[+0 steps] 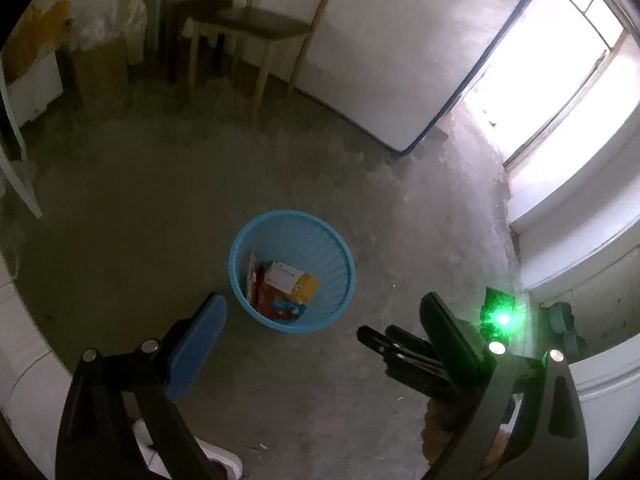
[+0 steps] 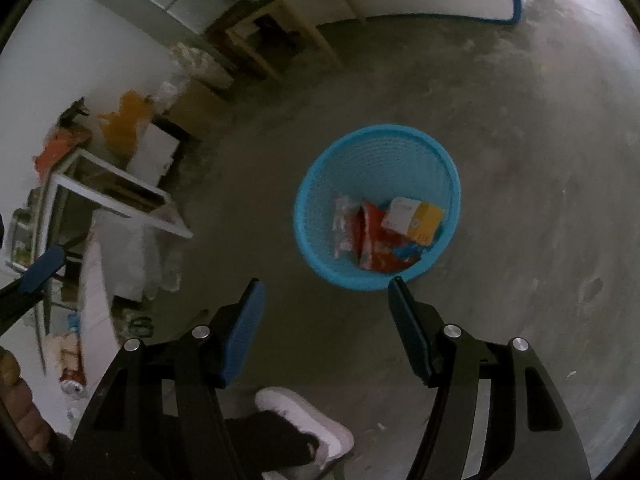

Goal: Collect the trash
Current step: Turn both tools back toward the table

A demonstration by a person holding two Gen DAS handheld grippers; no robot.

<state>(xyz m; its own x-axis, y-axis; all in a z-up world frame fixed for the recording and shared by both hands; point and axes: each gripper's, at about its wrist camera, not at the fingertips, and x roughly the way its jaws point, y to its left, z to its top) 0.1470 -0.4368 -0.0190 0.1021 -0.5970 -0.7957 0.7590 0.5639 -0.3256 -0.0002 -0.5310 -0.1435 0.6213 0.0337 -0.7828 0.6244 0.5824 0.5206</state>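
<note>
A blue mesh wastebasket [image 1: 336,248] stands on the concrete floor; it also shows in the right wrist view [image 2: 380,136]. Inside lie a white and yellow box [image 1: 294,282] [image 2: 414,218], a red packet [image 2: 374,240], a clear wrapper [image 2: 344,224] and a blue scrap [image 1: 286,307]. My left gripper [image 1: 324,308] is open and empty, held above the floor just short of the basket. My right gripper [image 2: 326,292] is open and empty, above the basket's near rim. The right gripper [image 1: 400,350] also shows at the lower right of the left wrist view.
A wooden chair [image 1: 256,28] stands by the far wall. A white panel with a blue edge [image 1: 400,60] leans near a bright window [image 1: 560,72]. Shelves and clutter [image 2: 100,200] fill the left side. The person's white shoe [image 2: 308,420] is on the floor below.
</note>
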